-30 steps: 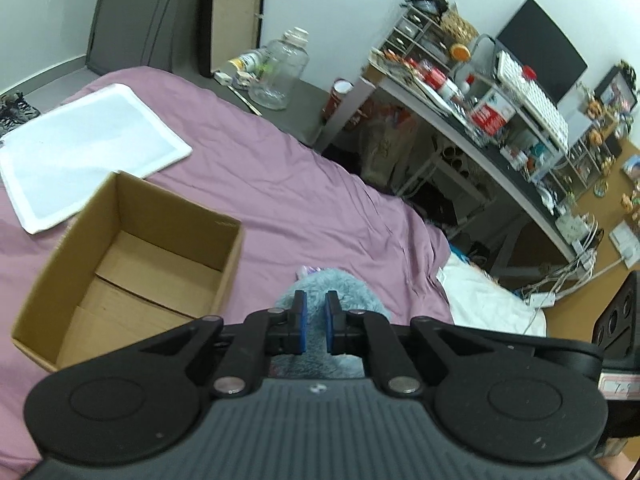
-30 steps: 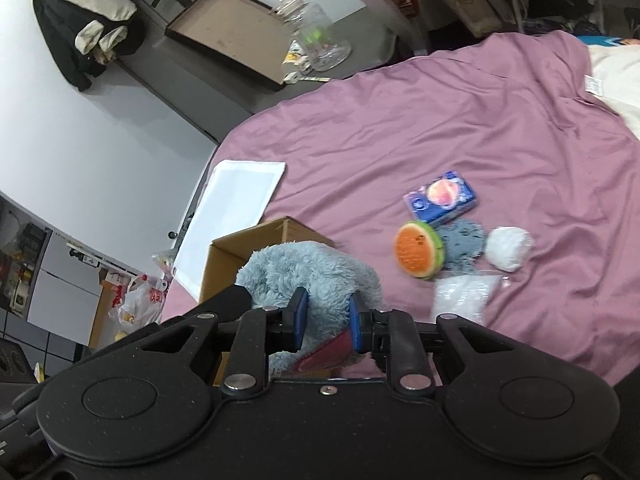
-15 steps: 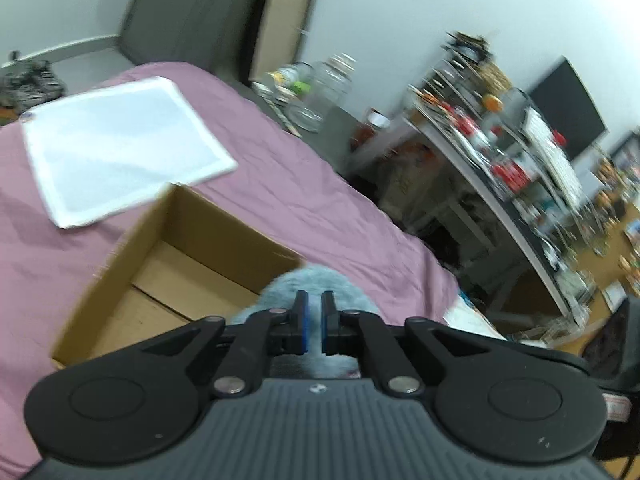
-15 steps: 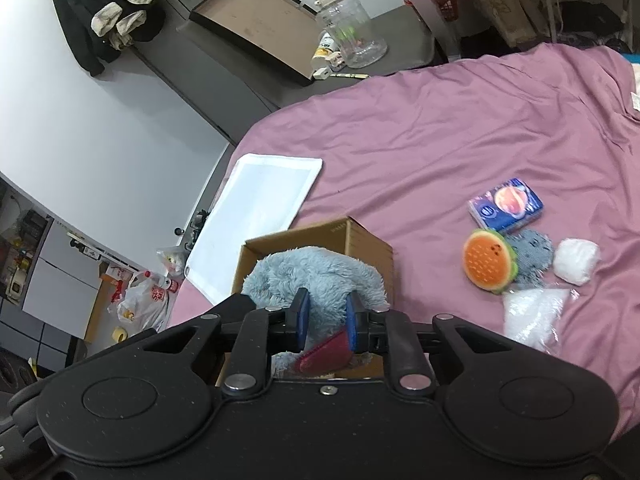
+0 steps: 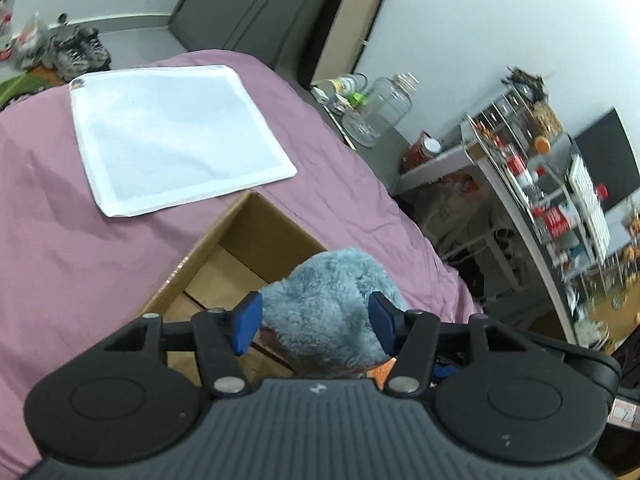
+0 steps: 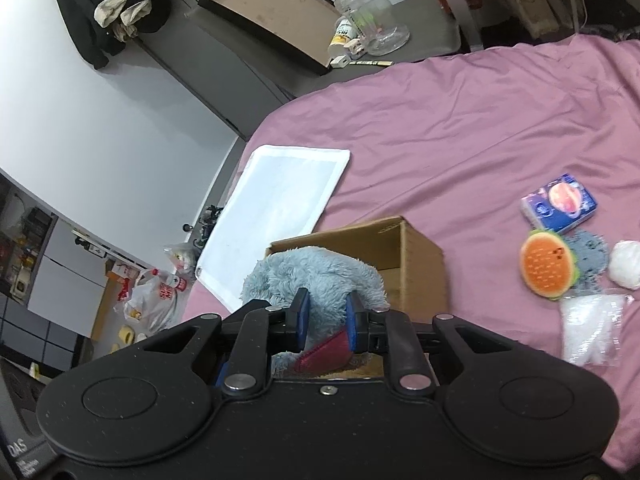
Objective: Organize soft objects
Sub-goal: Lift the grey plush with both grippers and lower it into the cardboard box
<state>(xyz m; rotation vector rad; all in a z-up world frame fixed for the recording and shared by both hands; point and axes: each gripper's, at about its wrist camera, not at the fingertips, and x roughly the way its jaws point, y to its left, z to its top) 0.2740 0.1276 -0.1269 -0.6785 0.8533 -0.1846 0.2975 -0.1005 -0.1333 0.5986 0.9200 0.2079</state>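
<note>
A fluffy blue-grey plush toy (image 5: 332, 300) hangs over the open cardboard box (image 5: 240, 252) on the purple bed. My left gripper (image 5: 314, 326) is open, its blue pads on either side of the plush without squeezing it. My right gripper (image 6: 326, 320) is shut on the plush toy (image 6: 316, 276), pinching the fur near a dark red patch, just over the cardboard box (image 6: 404, 256). To the right on the bed lie a burger-shaped plush (image 6: 546, 264), a small grey plush (image 6: 590, 254), a white ball (image 6: 626, 264), a tissue pack (image 6: 558, 202) and a clear bag (image 6: 592, 328).
A white cloth (image 5: 172, 136) lies flat on the bed beyond the box. A dark bedside surface holds a clear jar (image 5: 380, 110). A cluttered desk and shelves (image 5: 540, 184) stand to the right. Bags sit on the floor (image 6: 156, 296) beside the bed.
My left gripper has opened from a shut grip on the plush. Both grippers have carried the plush leftward over the box; the right one still holds it.
</note>
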